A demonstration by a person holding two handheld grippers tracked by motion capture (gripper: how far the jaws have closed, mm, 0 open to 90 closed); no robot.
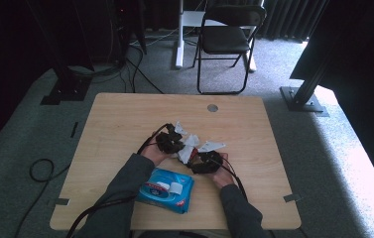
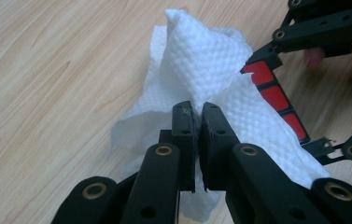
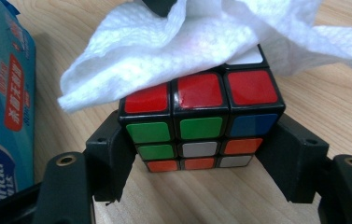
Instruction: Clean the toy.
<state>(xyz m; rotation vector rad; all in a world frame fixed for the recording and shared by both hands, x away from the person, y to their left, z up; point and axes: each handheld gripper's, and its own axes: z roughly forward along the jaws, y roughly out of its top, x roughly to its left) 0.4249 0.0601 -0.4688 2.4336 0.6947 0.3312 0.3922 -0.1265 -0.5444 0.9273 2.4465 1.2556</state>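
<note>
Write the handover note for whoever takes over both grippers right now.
Left gripper: jaws shut on the white wipe, which is draped over the Rubik's cube.
Right gripper: jaws clamp the cube by its two sides, on the wooden table.
Blue wipe pack lies near the table's front edge, between the forearms.
Done: wipe is out and on the cube's top.
Left: probably wiping the uncovered faces, red, green and the mixed ones; turn the cube as needed.

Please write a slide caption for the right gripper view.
Right gripper clamps a scrambled puzzle cube while a white tissue drapes over its top.
</note>
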